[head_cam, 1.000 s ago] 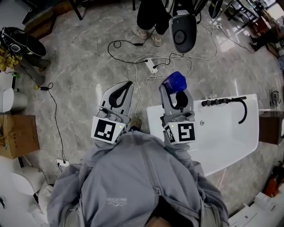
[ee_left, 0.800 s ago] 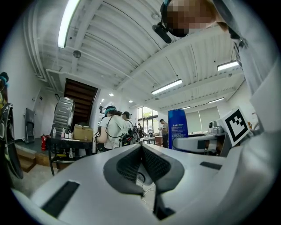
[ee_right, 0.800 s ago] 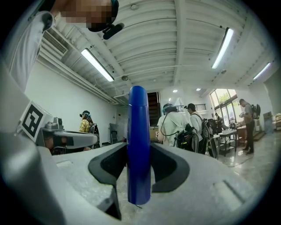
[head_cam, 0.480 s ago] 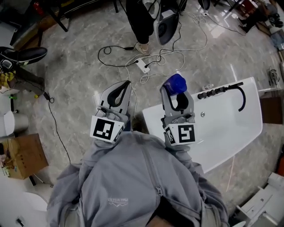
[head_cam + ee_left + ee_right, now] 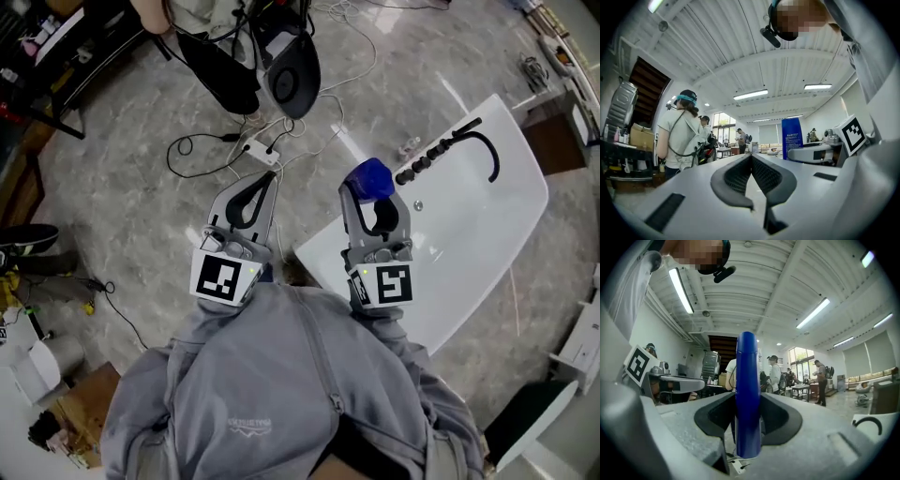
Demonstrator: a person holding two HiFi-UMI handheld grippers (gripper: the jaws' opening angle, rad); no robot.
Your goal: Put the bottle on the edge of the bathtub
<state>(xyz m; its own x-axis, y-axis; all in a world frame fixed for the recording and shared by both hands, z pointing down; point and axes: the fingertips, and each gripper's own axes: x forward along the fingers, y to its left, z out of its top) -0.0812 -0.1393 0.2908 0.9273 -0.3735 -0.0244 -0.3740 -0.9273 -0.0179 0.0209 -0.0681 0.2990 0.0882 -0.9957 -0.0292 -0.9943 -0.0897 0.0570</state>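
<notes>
A blue bottle (image 5: pixel 369 178) stands upright between the jaws of my right gripper (image 5: pixel 372 200), which is shut on it above the near left corner of the white bathtub (image 5: pixel 487 225). In the right gripper view the blue bottle (image 5: pixel 747 394) fills the gap between both black pads (image 5: pixel 776 420). My left gripper (image 5: pixel 251 195) hovers over the marble floor to the left of the tub, jaws shut with nothing in them. In the left gripper view its tips (image 5: pixel 751 157) meet, and the right gripper's marker cube (image 5: pixel 853 133) shows at the right.
A black tap with knobs (image 5: pixel 441 150) sits on the tub's far rim. A power strip and cables (image 5: pixel 255 148) lie on the floor ahead. A person's legs and a dark round device (image 5: pixel 291 80) stand further off. Cardboard boxes (image 5: pixel 80 412) lie at the lower left.
The view has swung: the bathtub now lies diagonally and reaches farther to the upper right, and floor items have shifted left. Both grippers keep their places in view, the bottle still held.
</notes>
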